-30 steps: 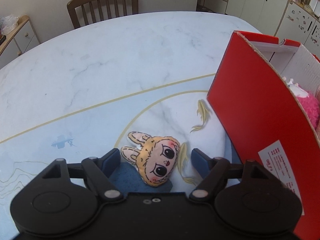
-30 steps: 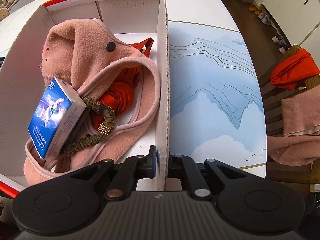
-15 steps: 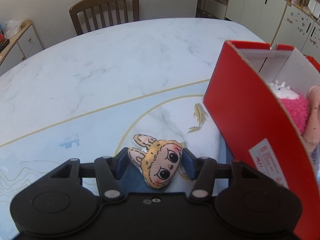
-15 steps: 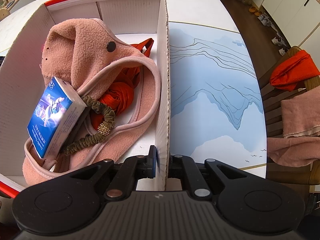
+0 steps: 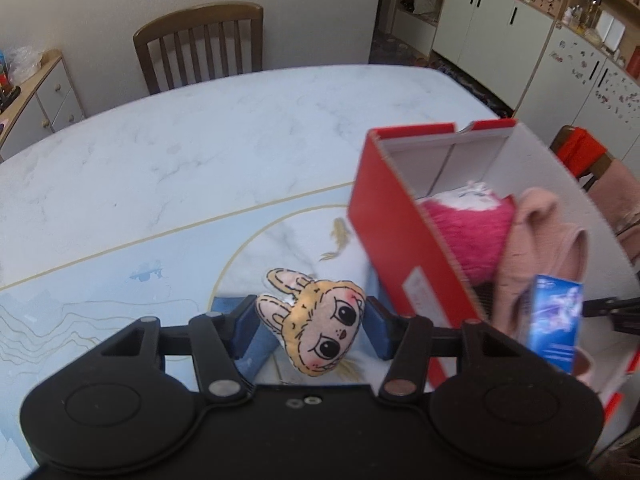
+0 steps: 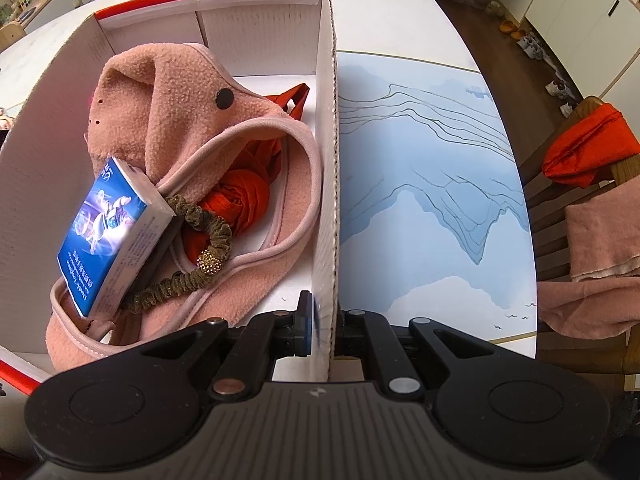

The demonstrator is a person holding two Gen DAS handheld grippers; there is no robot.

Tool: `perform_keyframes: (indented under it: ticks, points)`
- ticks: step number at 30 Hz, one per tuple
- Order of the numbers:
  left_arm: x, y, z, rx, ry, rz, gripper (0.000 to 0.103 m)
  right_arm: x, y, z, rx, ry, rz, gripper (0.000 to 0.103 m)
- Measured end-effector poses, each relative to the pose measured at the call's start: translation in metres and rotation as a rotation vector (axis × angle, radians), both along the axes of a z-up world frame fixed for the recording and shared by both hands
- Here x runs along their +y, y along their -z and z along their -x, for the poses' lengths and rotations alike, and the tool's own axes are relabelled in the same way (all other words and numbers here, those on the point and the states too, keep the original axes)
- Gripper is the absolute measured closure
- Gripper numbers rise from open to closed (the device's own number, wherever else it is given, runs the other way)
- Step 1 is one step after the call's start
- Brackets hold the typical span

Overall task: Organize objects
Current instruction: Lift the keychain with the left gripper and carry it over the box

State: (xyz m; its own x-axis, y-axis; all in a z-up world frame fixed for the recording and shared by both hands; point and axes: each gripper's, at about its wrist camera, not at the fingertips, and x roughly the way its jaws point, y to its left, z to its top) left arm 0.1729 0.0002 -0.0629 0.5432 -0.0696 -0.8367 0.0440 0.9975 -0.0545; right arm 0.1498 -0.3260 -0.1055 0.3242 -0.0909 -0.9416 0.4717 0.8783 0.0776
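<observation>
Now one bunny plush (image 5: 320,330) pinched in left gripper (image 5: 312,326), raised above table (image 5: 200,152) beside one red box (image 5: 404,252). Right gripper (image 6: 322,322) clamped on box wall. Only right wrist view: brown scrunchie (image 6: 200,248). Only left: pink fluffy toy (image 5: 468,228). Both: blue packet (image 6: 108,232).

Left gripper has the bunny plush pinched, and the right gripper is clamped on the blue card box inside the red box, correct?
Not quite. The left gripper does pinch the bunny plush, but the right wrist view shows the right gripper clamped on the red box's wall; the blue card box lies untouched inside.
</observation>
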Motion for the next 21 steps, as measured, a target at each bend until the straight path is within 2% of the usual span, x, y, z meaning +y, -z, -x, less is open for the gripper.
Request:
perform_keyframes:
  ticks: [5,11,21]
  points:
    - [-0.014,-0.015,0.008,-0.019,0.022,-0.008,0.049,0.0,0.0,0.001,-0.016,-0.005,0.0,0.097]
    - [-0.03,-0.031,0.016,-0.042,0.043,0.018,0.049,-0.001,0.0,0.003,-0.028,-0.012,-0.005,0.098]
    - [-0.065,-0.053,0.011,-0.075,0.122,0.009,0.049,0.006,-0.001,0.01,-0.049,-0.054,0.027,0.098]
